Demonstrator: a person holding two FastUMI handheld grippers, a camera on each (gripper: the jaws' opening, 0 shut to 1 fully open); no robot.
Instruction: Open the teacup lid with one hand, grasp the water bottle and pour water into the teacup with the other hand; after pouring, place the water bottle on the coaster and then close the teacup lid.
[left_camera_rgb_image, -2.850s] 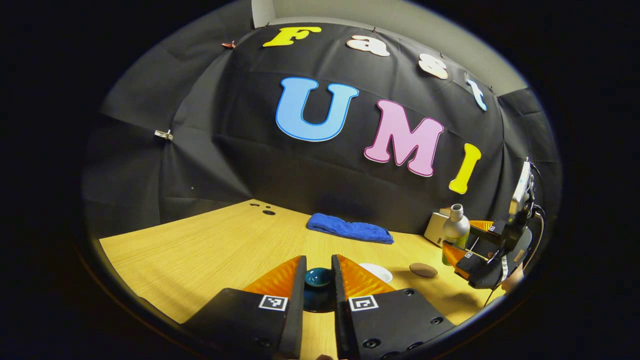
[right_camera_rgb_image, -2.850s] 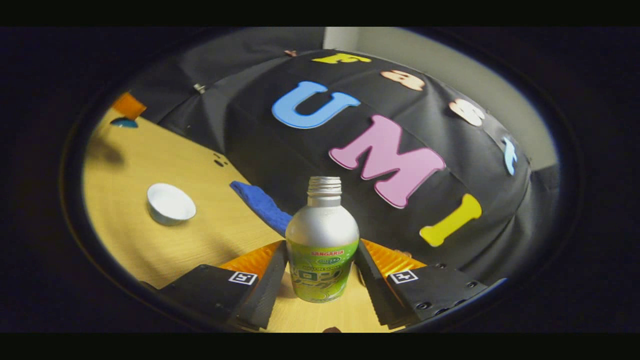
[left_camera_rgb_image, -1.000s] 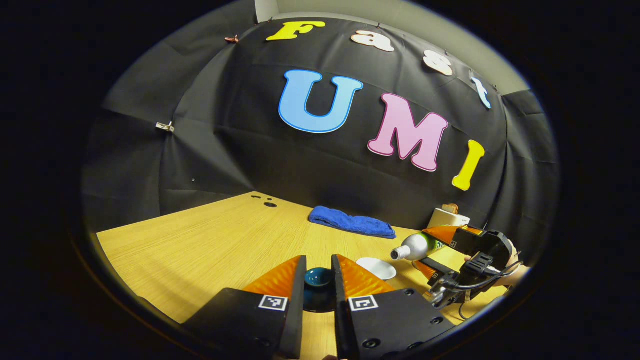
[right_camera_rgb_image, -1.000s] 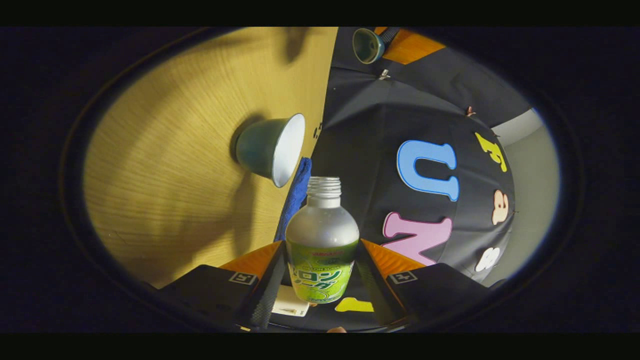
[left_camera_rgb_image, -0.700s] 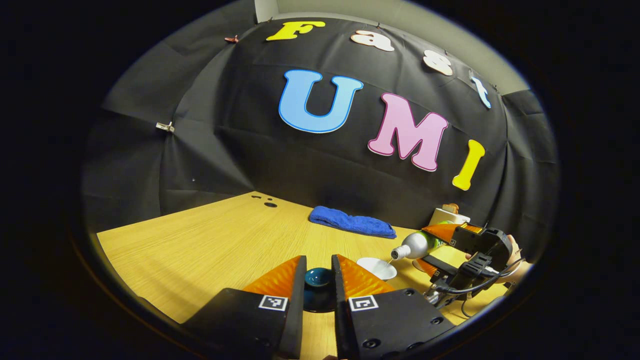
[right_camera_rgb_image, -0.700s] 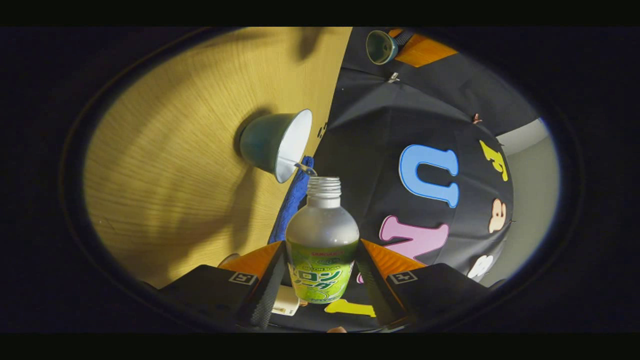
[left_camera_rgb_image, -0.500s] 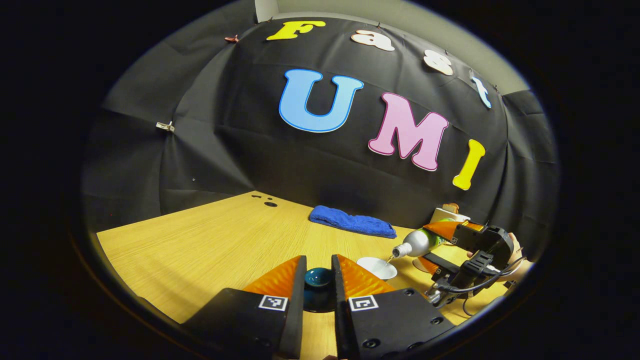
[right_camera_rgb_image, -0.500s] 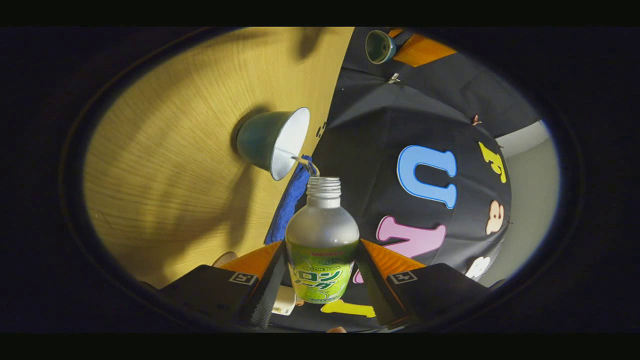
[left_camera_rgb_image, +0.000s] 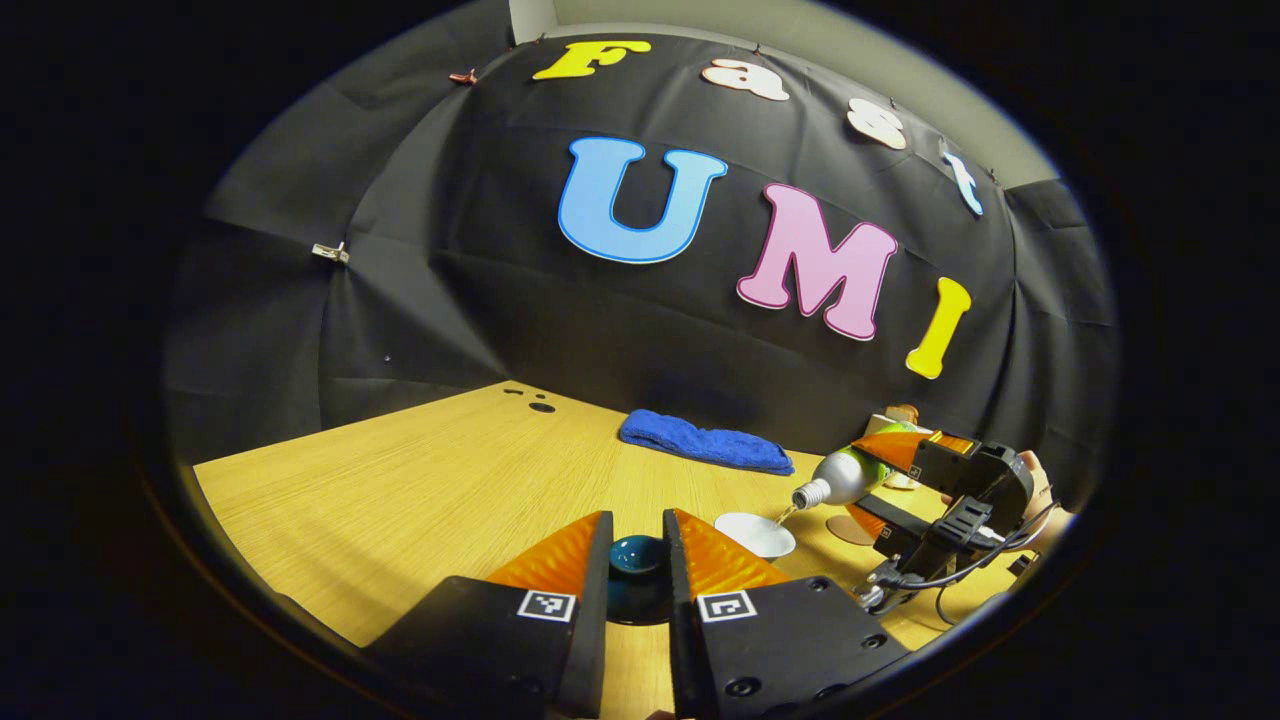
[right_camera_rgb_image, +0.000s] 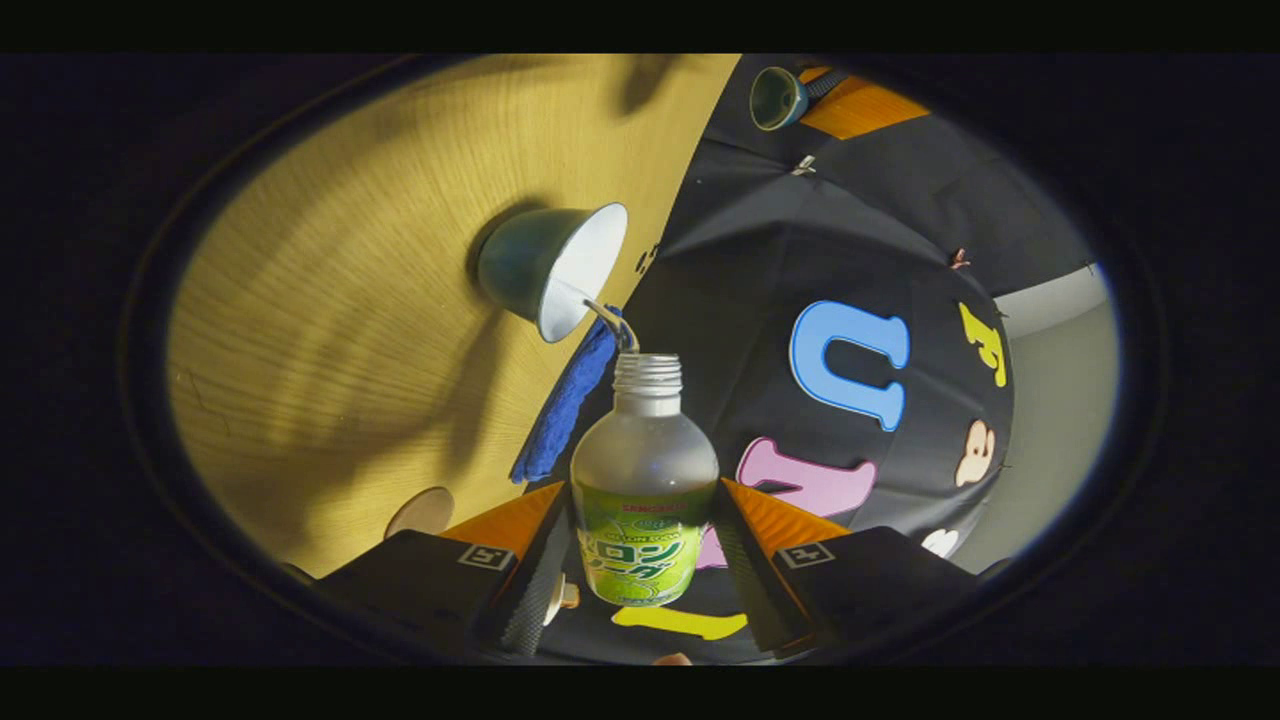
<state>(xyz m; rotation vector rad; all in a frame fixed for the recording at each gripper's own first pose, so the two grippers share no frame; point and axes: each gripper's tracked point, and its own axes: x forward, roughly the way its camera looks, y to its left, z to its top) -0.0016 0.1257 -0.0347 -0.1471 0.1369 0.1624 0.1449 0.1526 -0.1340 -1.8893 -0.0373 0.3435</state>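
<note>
wood table (left_camera_rgb_image: 420, 490) fills the frame's bottom. our left gripper (left_camera_rgb_image: 637, 548) pinches the lid (left_camera_rgb_image: 636, 553) aside so our right gripper (right_camera_rgb_image: 640, 540), squeezing the tipped bottle (right_camera_rgb_image: 644, 490), can fill the teacup (right_camera_rgb_image: 550, 270).

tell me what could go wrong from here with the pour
1. The stream from the bottle enters near the cup rim; a small wobble could spill onto the table.
2. The cup looks shallow, so it may overflow if the tilt holds.
3. The left gripper holds the lid by its knob alone; it could slip.
</note>
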